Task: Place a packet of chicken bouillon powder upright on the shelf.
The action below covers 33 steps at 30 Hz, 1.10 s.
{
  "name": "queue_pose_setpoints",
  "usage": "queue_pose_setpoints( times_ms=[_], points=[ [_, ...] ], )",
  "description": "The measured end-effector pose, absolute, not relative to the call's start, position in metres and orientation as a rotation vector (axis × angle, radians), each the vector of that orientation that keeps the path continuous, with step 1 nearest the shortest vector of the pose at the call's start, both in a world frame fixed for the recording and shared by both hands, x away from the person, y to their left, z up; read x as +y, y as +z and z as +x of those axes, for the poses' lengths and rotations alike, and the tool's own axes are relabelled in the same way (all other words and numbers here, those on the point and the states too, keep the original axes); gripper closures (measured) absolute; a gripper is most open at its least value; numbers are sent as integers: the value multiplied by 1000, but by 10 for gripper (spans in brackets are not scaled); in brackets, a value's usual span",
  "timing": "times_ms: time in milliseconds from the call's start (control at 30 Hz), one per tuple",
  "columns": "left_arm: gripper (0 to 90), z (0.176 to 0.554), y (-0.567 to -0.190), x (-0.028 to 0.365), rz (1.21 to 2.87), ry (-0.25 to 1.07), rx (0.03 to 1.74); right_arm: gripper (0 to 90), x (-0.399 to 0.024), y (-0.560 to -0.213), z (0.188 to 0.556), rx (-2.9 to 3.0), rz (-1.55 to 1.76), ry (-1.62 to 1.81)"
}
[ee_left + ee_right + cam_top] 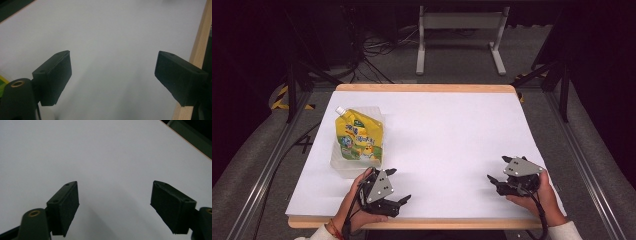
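Observation:
A yellow spouted pouch (359, 137) with a white cap lies on a clear plastic container (343, 167) at the left of the table. My left gripper (399, 185) rests near the front edge, just right of the container, and points right. It stands open with nothing between its jaws (112, 72). A sliver of the yellow pouch (2, 80) sits at the lower left of the left gripper view. My right gripper (498, 169) sits at the front right and points left, also open over bare white sheet (115, 200).
A white sheet (437, 135) covers the wooden table, whose front edge (200, 42) runs along the right of the left gripper view. Beyond the table stand a metal frame (459, 35) and cables on the grey floor. Rails run along both sides.

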<state>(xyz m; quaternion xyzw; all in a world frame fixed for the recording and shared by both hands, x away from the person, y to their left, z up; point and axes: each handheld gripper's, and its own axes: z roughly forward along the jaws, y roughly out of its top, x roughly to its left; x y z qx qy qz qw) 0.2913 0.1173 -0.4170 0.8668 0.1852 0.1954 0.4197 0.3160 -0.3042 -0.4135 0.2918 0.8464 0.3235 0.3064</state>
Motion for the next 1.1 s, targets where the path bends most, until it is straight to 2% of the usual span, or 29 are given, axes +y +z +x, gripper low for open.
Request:
queue_pose_setpoints(
  times_ms=[433, 867, 1100],
  points=[
    [143, 295, -439, 108, 2245, 460, 442, 175, -347, -434, 288, 2162, 962, 963],
    [136, 296, -443, 98, 2262, 367, 393, 161, -339, -438, 283, 2179, 936, 915],
    [135, 297, -442, 97, 2267, 365, 381, 148, -335, -437, 282, 2178, 915, 897]
  ],
)
